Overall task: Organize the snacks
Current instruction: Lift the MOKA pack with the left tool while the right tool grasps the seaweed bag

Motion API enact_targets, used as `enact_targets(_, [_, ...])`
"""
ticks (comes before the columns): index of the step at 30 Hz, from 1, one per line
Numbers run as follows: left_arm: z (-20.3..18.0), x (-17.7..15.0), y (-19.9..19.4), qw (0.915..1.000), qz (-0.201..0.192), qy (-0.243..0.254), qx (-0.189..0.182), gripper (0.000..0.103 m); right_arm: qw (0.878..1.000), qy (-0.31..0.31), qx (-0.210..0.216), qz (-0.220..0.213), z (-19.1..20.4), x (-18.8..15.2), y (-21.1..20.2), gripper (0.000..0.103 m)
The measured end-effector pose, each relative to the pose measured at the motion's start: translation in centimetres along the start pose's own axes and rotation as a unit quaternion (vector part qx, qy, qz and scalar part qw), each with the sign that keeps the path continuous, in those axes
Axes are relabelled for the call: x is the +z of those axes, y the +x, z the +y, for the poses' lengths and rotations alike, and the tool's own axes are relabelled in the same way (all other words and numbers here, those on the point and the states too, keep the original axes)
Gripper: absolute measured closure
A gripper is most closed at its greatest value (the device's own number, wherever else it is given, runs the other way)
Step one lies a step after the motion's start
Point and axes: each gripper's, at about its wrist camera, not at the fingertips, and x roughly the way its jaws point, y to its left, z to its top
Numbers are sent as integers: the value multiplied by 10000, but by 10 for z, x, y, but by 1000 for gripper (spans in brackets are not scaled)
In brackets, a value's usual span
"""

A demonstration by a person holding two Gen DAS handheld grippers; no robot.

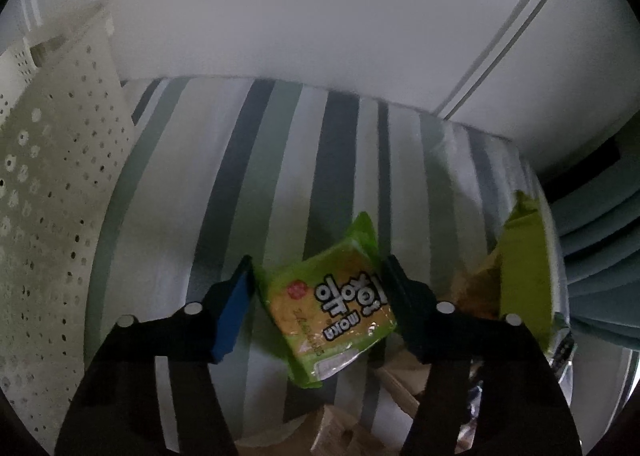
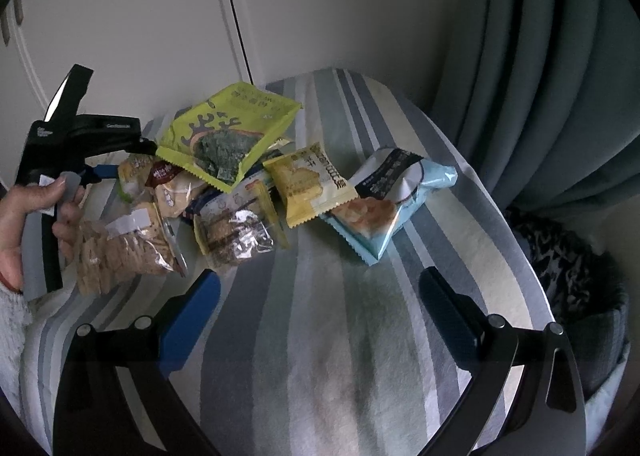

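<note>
In the left wrist view, a small green snack packet [image 1: 332, 308] with white lettering sits tilted between my left gripper's [image 1: 320, 296] fingers. Both pads touch its sides, so the gripper is shut on it. The right wrist view shows that left gripper [image 2: 124, 161] at the far left edge of the snack pile, held by a hand [image 2: 24, 215]. The pile holds a lime seaweed bag [image 2: 228, 127], a yellow biscuit packet [image 2: 312, 183], a light-blue bag [image 2: 392, 207] and clear cracker bags [image 2: 120, 244]. My right gripper [image 2: 320, 288] is open over bare striped cloth, short of the pile.
A white perforated basket [image 1: 60, 175] stands at the left of the striped tablecloth [image 1: 240, 175]. The white wall lies behind the table. Teal curtains [image 2: 540, 75] hang at the right, with a dark patterned object [image 2: 560, 268] below the table edge.
</note>
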Motion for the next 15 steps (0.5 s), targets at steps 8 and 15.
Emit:
enact_targets(8, [8,-1,-4,9998,196,-9,-31,32,9999,21,42,-92,5,14,0,5])
enact_targets(15, [6,7,5,9992,354,-198,-51,12,10000,23,62,-47,7,14,5,5])
